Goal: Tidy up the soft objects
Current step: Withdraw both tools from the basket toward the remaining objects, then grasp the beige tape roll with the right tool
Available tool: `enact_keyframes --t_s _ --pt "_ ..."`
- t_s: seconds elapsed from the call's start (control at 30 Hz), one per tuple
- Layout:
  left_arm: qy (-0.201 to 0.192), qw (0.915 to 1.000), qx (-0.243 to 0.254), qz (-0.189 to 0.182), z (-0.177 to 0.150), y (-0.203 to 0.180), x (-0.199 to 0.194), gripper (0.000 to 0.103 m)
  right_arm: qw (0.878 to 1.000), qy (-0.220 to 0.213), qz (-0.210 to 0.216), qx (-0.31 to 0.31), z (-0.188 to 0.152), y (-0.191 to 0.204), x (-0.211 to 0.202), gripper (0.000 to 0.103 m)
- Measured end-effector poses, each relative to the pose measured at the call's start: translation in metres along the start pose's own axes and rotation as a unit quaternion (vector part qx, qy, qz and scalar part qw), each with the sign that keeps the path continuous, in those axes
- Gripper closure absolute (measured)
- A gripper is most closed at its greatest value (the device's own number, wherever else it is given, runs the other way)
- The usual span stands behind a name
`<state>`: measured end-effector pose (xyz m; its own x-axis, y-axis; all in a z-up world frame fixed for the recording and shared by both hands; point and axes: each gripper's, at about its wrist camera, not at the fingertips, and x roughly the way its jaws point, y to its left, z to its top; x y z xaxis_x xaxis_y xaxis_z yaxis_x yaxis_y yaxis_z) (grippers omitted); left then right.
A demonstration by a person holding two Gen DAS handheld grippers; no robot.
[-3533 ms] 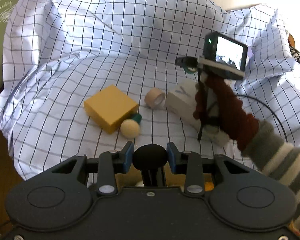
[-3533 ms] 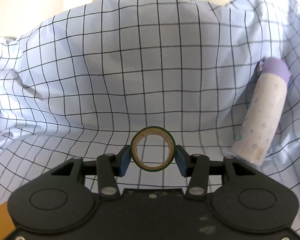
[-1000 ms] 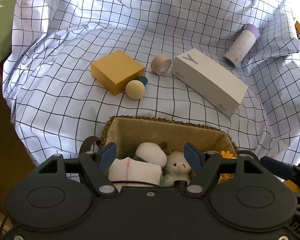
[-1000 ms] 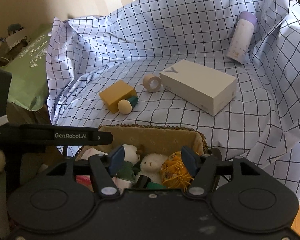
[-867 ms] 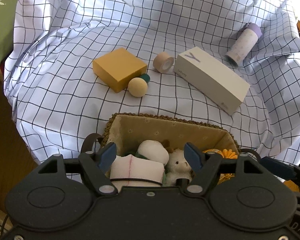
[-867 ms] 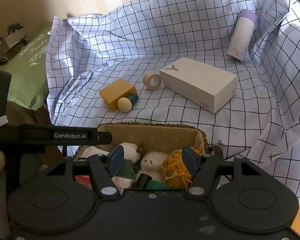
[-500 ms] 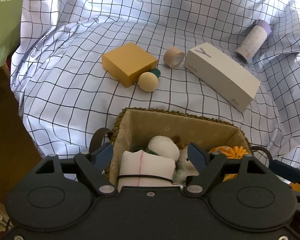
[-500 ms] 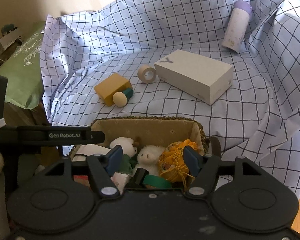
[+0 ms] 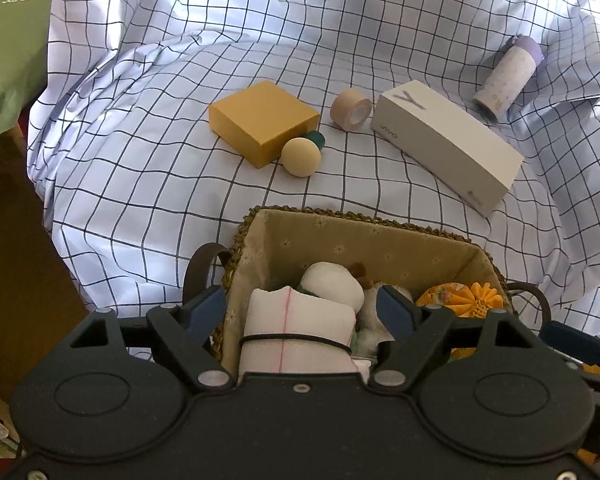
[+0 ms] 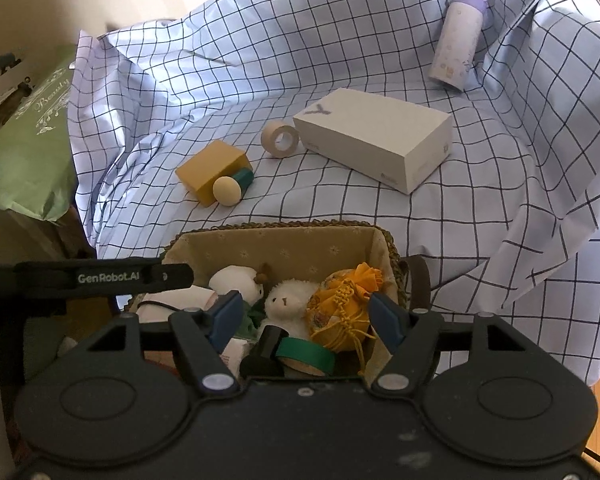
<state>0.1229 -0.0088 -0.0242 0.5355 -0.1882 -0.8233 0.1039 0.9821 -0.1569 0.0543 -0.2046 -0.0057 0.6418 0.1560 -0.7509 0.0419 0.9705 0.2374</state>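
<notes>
Covering pretty much the whole surface is a pale blue checked cloth (image 9: 148,184), all rumpled up at the back. Next biggest is the woven basket (image 9: 364,222) with a floral fabric lining, sitting at the near edge right under both grippers, so that's where the soft stuff is. Inside it: a rolled white towel (image 9: 296,326) with a black elastic band round it, a fluffy white lamb plush (image 10: 288,304), another white plush (image 10: 234,280) behind it, an orange knotted pouch (image 10: 342,308), and a green roll of tape (image 10: 306,354) at the near side.

Out on the cloth beyond the basket there's a long white phone box (image 9: 446,146), then a mustard-yellow block (image 9: 262,120), a purple-capped patterned bottle (image 10: 458,42) lying against the folds at the far right, a beige ball (image 9: 300,157) touching the block with a small teal piece (image 10: 244,178) just behind it, and a tan tape roll (image 9: 351,110) between block and box.

Left gripper (image 9: 302,310): jaws have just been opening and sit wide, the towel roll between them but the pads clear of it. Right gripper (image 10: 304,318): jaws also just opening, spread wide above the lamb and pouch, holding nothing.
</notes>
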Motion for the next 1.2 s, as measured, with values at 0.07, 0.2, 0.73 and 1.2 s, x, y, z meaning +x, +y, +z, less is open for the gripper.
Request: enact_keyframes --t_s 0.07,0.2,0.73,1.2 --pt "-0.003 1.0 0.002 0.0 -0.001 -0.001 -0.003 0.024 1.0 -0.005 -0.005 -0.004 0.001 0.0 -0.001 0.033" --pt "-0.013 0.9999 0.005 -0.001 0.001 0.0 -0.008 0.024 1.0 -0.022 -0.015 -0.015 0.01 0.0 -0.003 0.031" --pt "-0.051 0.9981 0.015 0.03 0.029 0.012 -0.001 0.02 0.99 -0.07 -0.059 -0.11 0.08 0.018 0.048 0.031" --pt "-0.042 0.9985 0.004 0.035 0.047 0.028 0.022 0.02 0.962 -0.066 -0.129 -0.23 0.135 0.058 0.155 0.03"
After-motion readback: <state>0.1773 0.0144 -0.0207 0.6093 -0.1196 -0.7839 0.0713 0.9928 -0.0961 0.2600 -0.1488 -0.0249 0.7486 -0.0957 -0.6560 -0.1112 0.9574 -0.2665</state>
